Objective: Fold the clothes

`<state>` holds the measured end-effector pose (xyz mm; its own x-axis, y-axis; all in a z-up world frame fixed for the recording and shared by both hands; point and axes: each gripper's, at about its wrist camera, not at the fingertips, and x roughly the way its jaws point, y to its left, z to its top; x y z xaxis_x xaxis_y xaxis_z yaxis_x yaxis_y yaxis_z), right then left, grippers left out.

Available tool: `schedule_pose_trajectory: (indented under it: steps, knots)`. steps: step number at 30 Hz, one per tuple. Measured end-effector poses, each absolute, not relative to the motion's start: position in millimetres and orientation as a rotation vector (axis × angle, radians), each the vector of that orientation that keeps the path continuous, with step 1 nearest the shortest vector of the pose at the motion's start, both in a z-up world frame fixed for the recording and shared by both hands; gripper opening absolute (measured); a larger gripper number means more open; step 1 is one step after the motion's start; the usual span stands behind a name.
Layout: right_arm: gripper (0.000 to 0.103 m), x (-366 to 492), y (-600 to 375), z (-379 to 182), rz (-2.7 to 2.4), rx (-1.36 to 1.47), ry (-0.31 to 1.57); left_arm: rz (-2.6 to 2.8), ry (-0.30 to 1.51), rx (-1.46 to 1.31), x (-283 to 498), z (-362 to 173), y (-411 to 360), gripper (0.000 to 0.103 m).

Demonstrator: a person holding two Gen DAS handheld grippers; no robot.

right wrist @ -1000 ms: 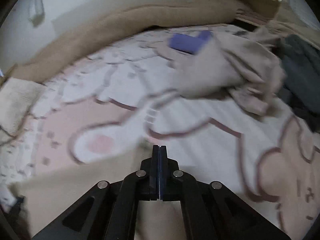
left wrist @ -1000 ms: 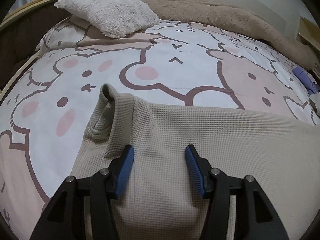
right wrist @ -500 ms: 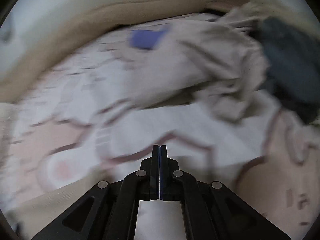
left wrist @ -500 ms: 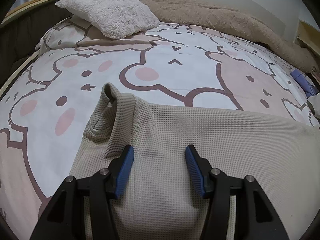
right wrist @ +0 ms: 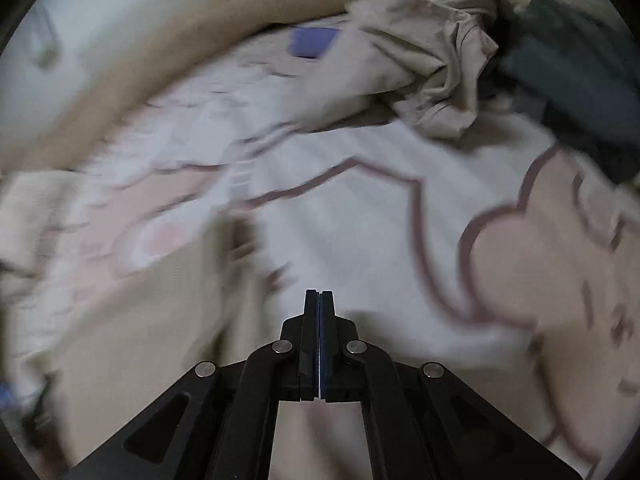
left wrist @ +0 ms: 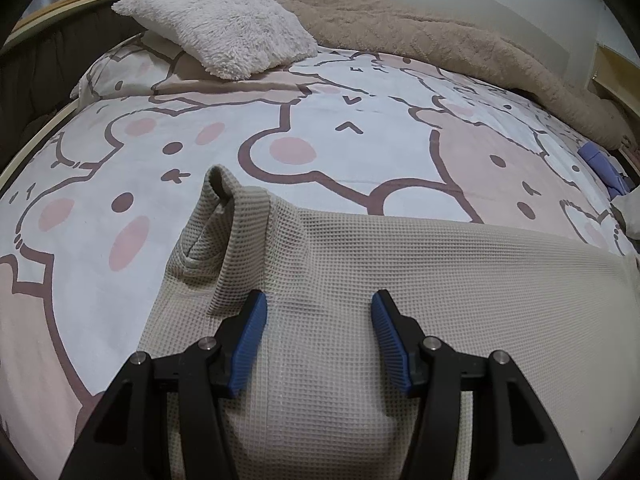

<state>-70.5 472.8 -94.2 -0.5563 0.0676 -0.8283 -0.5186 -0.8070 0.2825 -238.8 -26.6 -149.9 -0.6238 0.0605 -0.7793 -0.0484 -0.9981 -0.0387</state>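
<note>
A beige waffle-knit garment (left wrist: 400, 264) lies spread on the bear-print bedsheet (left wrist: 340, 140), with one sleeve (left wrist: 224, 208) folded up into a ridge at its left. My left gripper (left wrist: 319, 296) is open directly over the garment, its blue pads (left wrist: 252, 320) apart with flat fabric under and between them. In the blurred right wrist view, my right gripper (right wrist: 320, 294) is shut with nothing in it, over bare bedsheet (right wrist: 360, 220). An edge of the beige garment (right wrist: 140, 320) lies just left of it.
A crumpled pile of beige clothes (right wrist: 432, 64) and a dark garment (right wrist: 568, 68) sit at the far right of the bed, with a purple item (right wrist: 312, 42) beside them. A fluffy white pillow (left wrist: 216, 32) and a brown blanket (left wrist: 440, 40) lie along the far side.
The right gripper has swept across the bed, still shut; its view is motion-blurred and the beige garment edge now fills more of its lower left. The left gripper has stayed put.
</note>
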Motion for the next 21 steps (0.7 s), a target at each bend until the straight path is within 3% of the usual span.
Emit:
schedule_pose_trajectory:
  steps: [5,9,13,15,16,17,21]
  knots:
    - [0.000,-32.5,390.4,-92.0,2.648,-1.452,0.857,2.645,-0.063,-1.305,-209.2,-116.1,-10.3,0.055]
    - [0.000,-1.1,387.0,-131.0,2.475,-1.523,0.787,2.509,-0.018,-1.221,-154.4,-87.3,28.6,0.055]
    - [0.002,42.2,405.1,-120.1,2.481,-1.252,1.143,2.368,0.016,-1.166,-101.4,-77.2,73.7,0.055]
    - [0.014,54.3,399.6,-110.7,2.539,-1.189,1.203,2.300,-0.001,-1.157,-82.2,-80.8,98.8,0.055]
    - [0.052,58.7,395.9,-107.5,2.559,-1.185,1.242,2.276,-0.011,-1.167,-77.6,-85.1,109.3,0.055]
    - [0.099,62.1,393.1,-108.0,2.543,-1.174,1.281,2.256,-0.020,-1.180,-74.4,-89.4,118.6,0.055]
    - [0.103,62.0,386.6,-114.0,2.512,-1.164,1.355,2.197,-0.056,-1.243,-66.5,-116.8,140.2,0.055]
